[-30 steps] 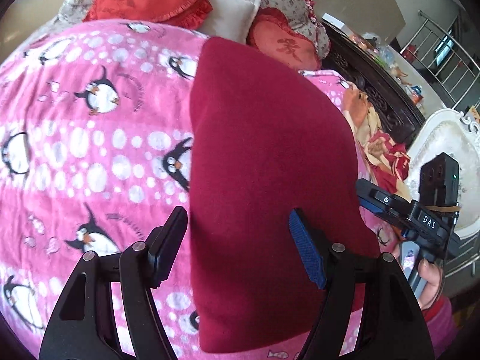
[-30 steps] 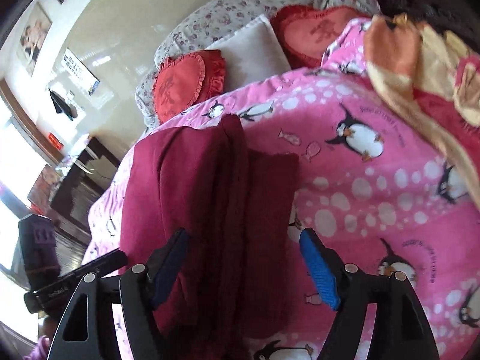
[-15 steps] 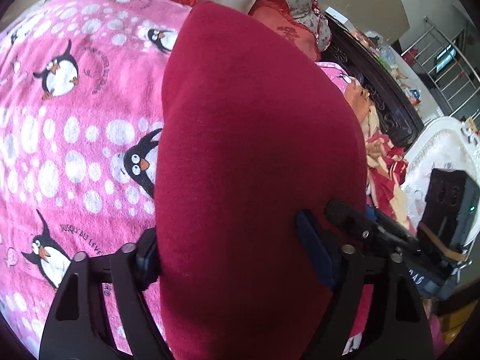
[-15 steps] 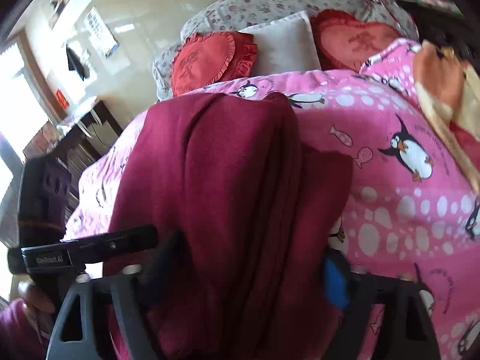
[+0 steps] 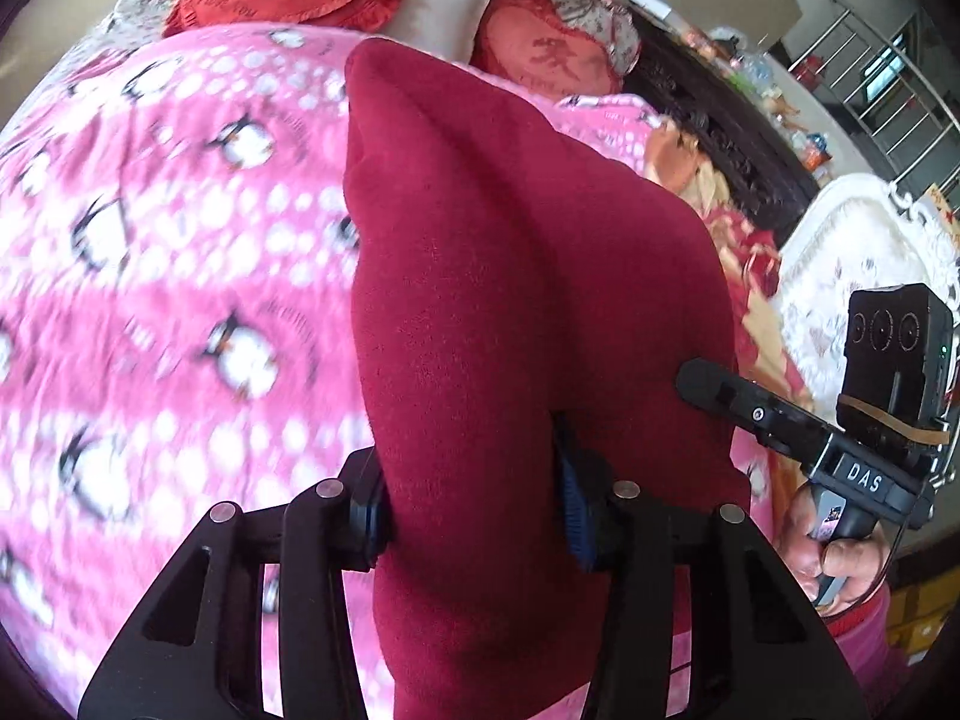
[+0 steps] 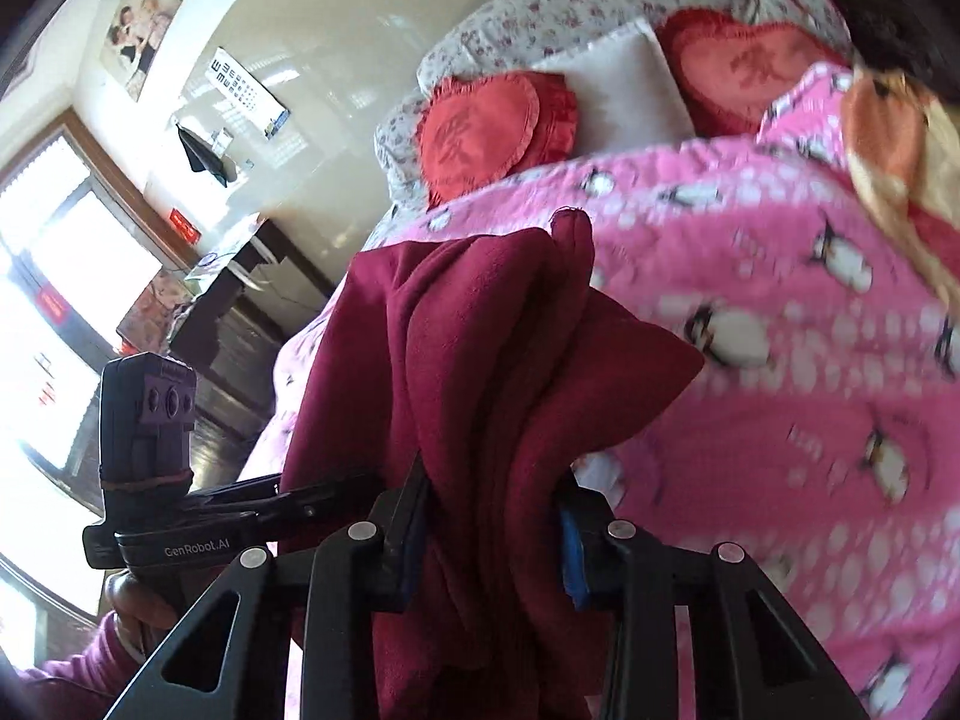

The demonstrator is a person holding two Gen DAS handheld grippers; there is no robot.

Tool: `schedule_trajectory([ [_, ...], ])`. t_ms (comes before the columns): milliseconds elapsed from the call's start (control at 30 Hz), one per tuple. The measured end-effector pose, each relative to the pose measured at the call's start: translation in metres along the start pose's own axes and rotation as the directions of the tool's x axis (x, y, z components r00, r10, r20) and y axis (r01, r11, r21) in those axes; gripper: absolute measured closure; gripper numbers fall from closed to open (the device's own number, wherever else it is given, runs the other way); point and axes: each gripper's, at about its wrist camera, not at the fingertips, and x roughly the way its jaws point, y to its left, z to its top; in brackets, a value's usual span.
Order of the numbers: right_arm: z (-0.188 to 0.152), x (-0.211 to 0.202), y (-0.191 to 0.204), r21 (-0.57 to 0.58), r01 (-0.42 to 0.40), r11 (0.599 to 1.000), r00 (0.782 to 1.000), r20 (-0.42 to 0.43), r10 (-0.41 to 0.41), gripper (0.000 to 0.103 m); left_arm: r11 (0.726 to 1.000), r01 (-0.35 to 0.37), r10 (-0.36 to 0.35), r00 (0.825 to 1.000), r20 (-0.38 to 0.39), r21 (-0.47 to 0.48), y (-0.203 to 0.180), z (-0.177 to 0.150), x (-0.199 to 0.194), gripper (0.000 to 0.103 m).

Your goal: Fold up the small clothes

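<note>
Both claws have just been closing on the dark red garment (image 5: 528, 276): the left claw (image 5: 474, 516) pinches one bunched end, the right claw (image 6: 492, 528) pinches the other, holding it over the pink penguin blanket (image 5: 180, 276) on the bed.

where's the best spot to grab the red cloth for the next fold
At its near edge, one corner each, coming from the near side as now. The red cloth is bunched thick between both tongs, left and right, which have just been closing on it, so that edge lifts evenly off the blanket.
</note>
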Motion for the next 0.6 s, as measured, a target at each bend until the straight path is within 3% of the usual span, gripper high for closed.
schedule_trajectory([
  [133, -0.034, 0.010, 0.008, 0.003, 0.020, 1.000, 0.999, -0.048, -0.020, 0.066, 0.998, -0.064, 0.065, 0.997, -0.042, 0.003, 0.007, -0.029, 0.011, 0.059],
  [200, -0.048, 0.026, -0.001, 0.030, 0.085, 0.996, 0.992, -0.097, -0.081, 0.059, 0.990, -0.142, 0.141, 0.988, -0.062, -0.014, 0.016, -0.043, 0.026, 0.052],
  [233, -0.053, 0.031, -0.006, 0.025, 0.135, 0.991, 0.984, -0.122, -0.131, 0.059, 0.985, -0.173, 0.172, 0.984, -0.036, -0.024, 0.018, -0.046, 0.025, 0.045],
  [300, -0.055, 0.023, -0.010, 0.026, 0.162, 0.986, 0.981, -0.113, -0.158, 0.059, 0.983, -0.180, 0.180, 0.984, -0.009, -0.044, 0.021, -0.049, 0.020, 0.042],
  [433, -0.050, -0.021, 0.010, -0.032, 0.131, 0.991, 0.991, -0.015, -0.131, 0.059, 0.979, -0.192, 0.193, 0.981, 0.002, -0.069, 0.021, -0.051, 0.009, 0.043],
  [600, -0.063, -0.026, 0.067, -0.225, 0.016, 0.974, 1.000, -0.019, -0.021, 0.065, 0.966, -0.250, 0.253, 0.967, 0.039, -0.069, 0.009, -0.048, 0.005, 0.043],
])
